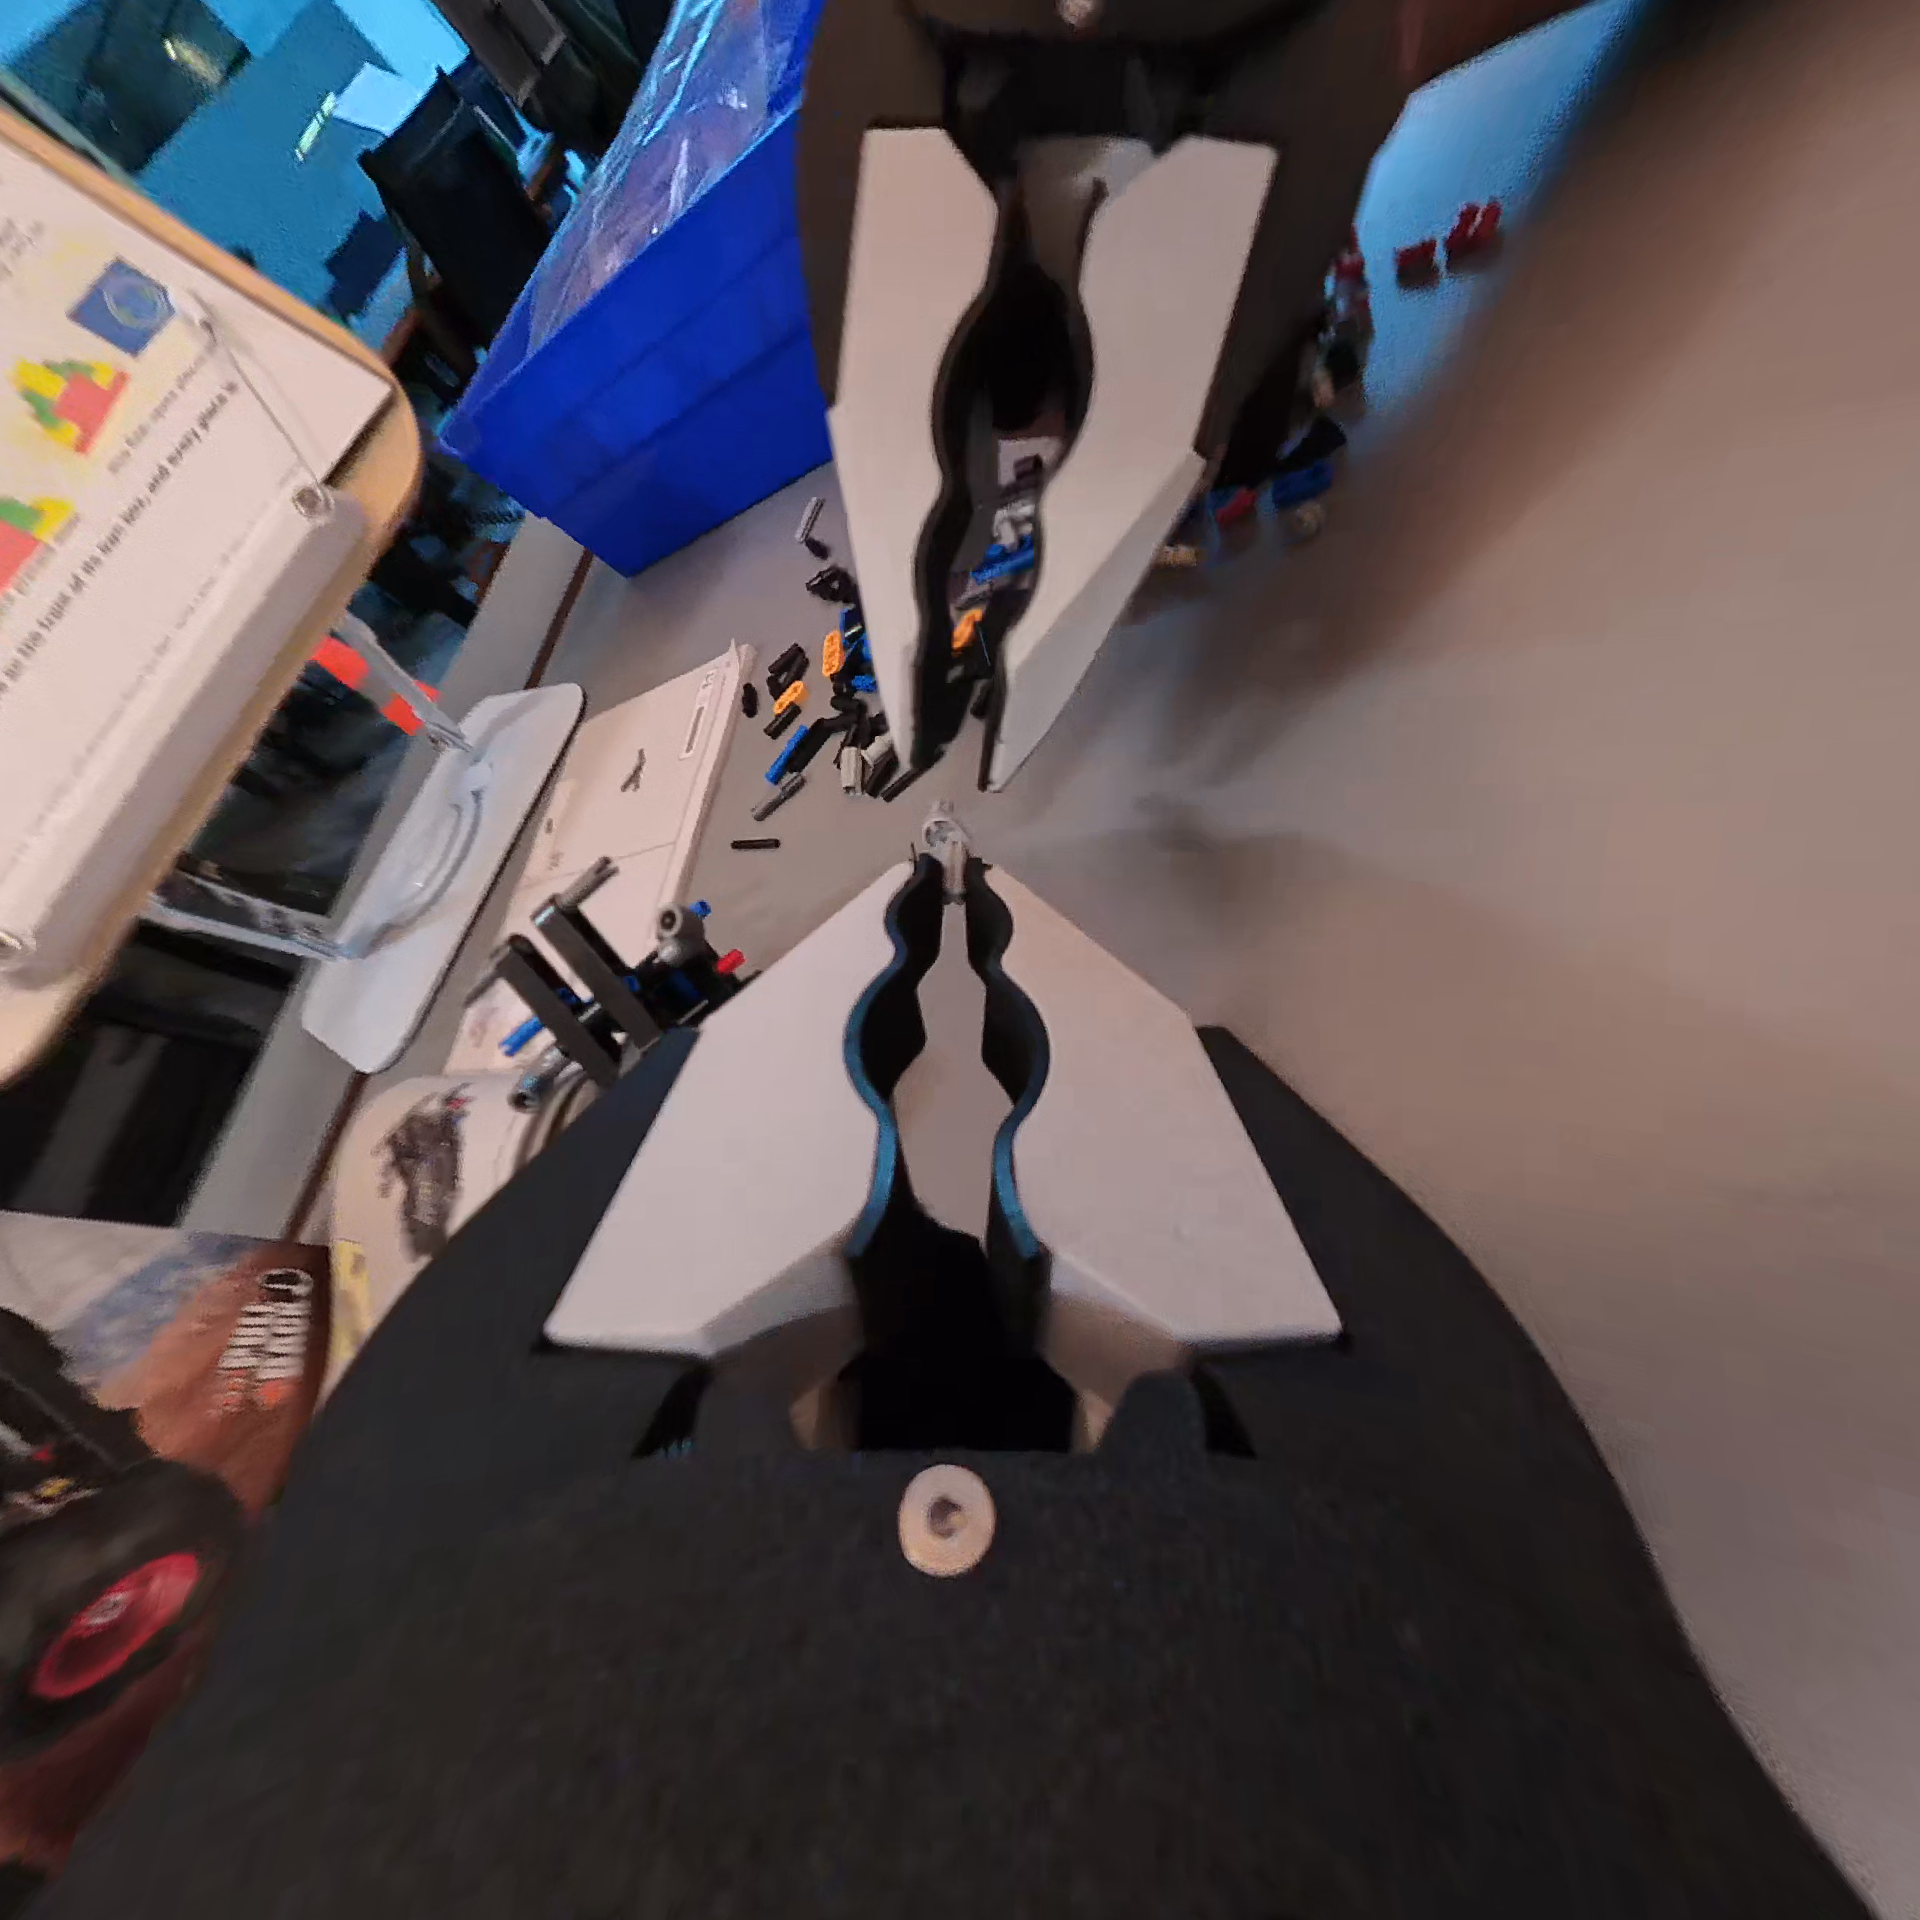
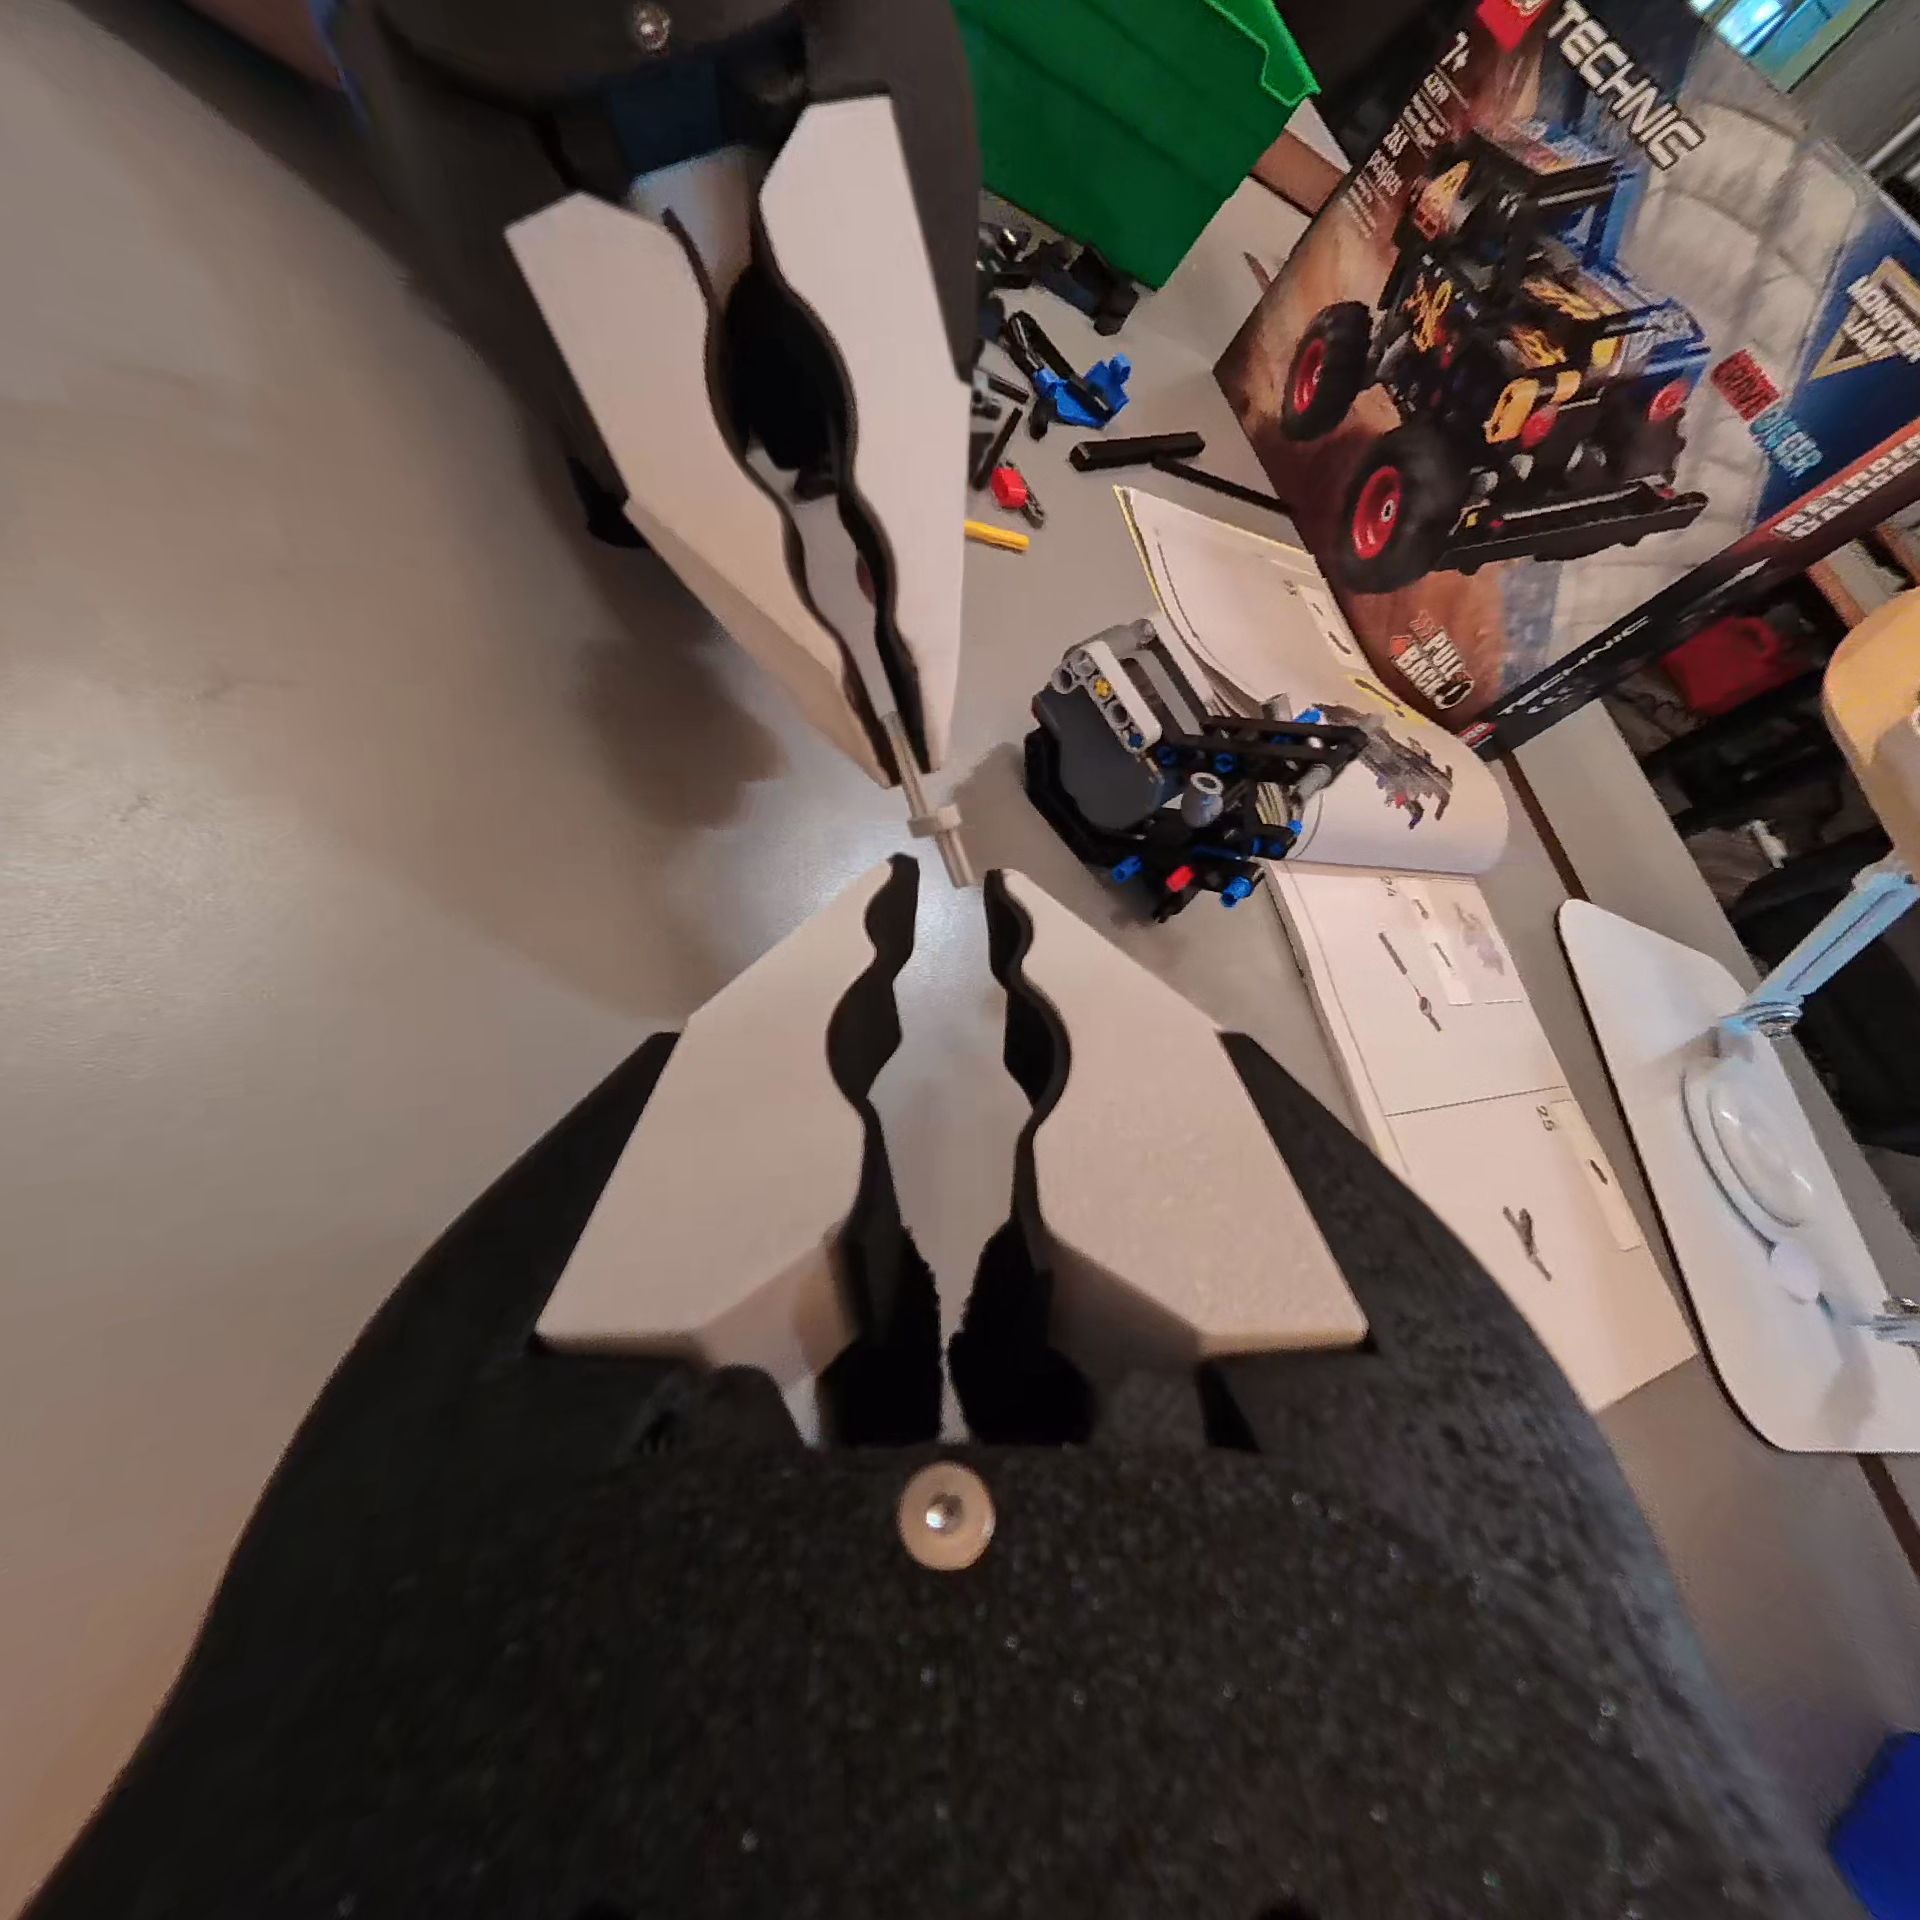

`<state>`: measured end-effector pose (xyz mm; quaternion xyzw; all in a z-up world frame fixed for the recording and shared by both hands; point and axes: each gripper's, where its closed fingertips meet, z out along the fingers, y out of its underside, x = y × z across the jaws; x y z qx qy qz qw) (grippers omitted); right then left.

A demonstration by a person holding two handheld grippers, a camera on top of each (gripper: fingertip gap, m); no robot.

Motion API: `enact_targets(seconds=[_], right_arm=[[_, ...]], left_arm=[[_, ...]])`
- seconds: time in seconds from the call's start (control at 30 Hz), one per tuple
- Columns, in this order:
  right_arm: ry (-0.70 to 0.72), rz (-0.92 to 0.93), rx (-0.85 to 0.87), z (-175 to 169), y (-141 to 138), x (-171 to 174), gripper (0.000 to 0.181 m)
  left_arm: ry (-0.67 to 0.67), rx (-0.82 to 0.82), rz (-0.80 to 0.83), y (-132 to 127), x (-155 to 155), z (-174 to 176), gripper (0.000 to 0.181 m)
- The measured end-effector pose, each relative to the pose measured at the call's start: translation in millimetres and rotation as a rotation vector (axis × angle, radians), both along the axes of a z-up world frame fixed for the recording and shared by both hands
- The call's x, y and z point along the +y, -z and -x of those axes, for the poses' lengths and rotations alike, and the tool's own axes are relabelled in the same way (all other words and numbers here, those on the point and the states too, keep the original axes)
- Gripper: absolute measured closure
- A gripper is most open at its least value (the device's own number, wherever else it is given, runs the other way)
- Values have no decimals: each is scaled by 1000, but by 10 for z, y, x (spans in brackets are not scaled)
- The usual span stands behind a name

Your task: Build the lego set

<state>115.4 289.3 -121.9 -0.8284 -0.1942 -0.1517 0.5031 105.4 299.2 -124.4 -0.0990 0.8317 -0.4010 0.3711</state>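
One short light-grey plastic axle with a bush is pinched by the left gripper; the right gripper, tips slightly apart, faces its free end; one half-built black-and-blue model sits nearby.

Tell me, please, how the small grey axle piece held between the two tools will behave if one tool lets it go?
The grey axle piece looks thin, stiff and light, so it should not bend. Only the left tool pinches it, by one end; the right tool is open around the other end. Being round, it would probably roll on the smooth table if dropped.
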Motion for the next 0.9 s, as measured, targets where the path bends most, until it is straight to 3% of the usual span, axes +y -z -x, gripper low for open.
enact_targets(seconds=[0.03, 0.2, 0.43, 0.73, 0.9], right_arm=[[-4, 5, 9, 10, 12, 5, 168], [-39, 66, -72, 82, 139, 17, 169], [-50, 82, -181, 107, 174, 23, 173], [-5, 89, -483, 21, 187, 46, 178], [16, 152, -553, -7, 275, 48, 179]], left_arm=[[6, -37, -48, 18, -4, 9, 179], [33, -175, -233, 118, -53, 57, 178], [30, -165, -240, 140, -38, 46, 178], [-49, 51, -47, 172, -13, -23, 178], [-54, 199, 57, 231, -19, -20, 177]])
